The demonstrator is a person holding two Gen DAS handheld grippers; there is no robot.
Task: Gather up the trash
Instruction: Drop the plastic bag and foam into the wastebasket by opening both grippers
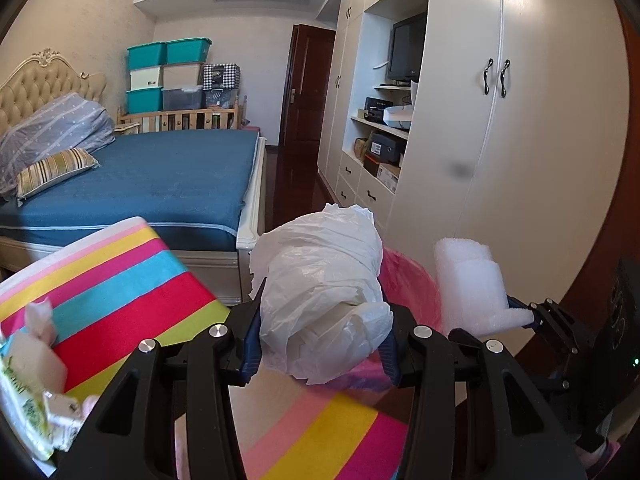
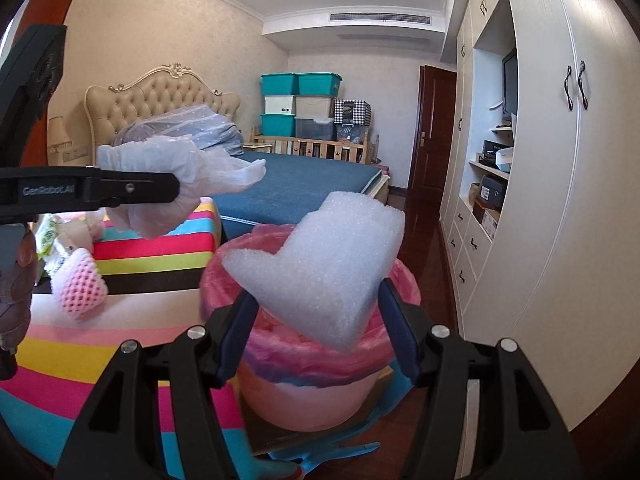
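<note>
Left wrist view. Left claw (image 1: 320,344) closed partway on a crumpled white plastic bag (image 1: 320,288); both blue-padded fingers (image 1: 252,344) press its sides. The bag sticks up and forward from the grip. Directly behind it, a sliver of the pink-lined waste bin (image 1: 408,280). To the right, the right claw (image 1: 520,316) comes in side-on, clamped on a white foam packing piece (image 1: 468,280) that stands beside the bag, apart from it. Lower left: a desk covered in a rainbow-striped cloth (image 1: 132,280), with a green-printed wet-wipe packet (image 1: 24,408) and crumpled tissue (image 1: 40,316) at its left edge. Behind: bed with blue cover (image 1: 168,176), white wardrobe (image 1: 520,120).

Right wrist view. Right claw (image 2: 316,312) held fairly wide, gripping the white foam piece (image 2: 320,264) across its lower part; both fingers (image 2: 240,320) bear on it. The foam hangs above the open mouth of the round pink bin with pink liner (image 2: 312,360), which stands on the dark wood floor (image 2: 424,280) just beside the striped desk (image 2: 160,256). Left claw (image 2: 180,188) enters from the left, level, holding the white bag (image 2: 192,176) above the desk, left of the bin. A pink foam fruit net (image 2: 80,284) lies on the desk, the wipe packet (image 2: 50,236) behind it. A person's hand (image 2: 16,292) at the left edge.
</note>
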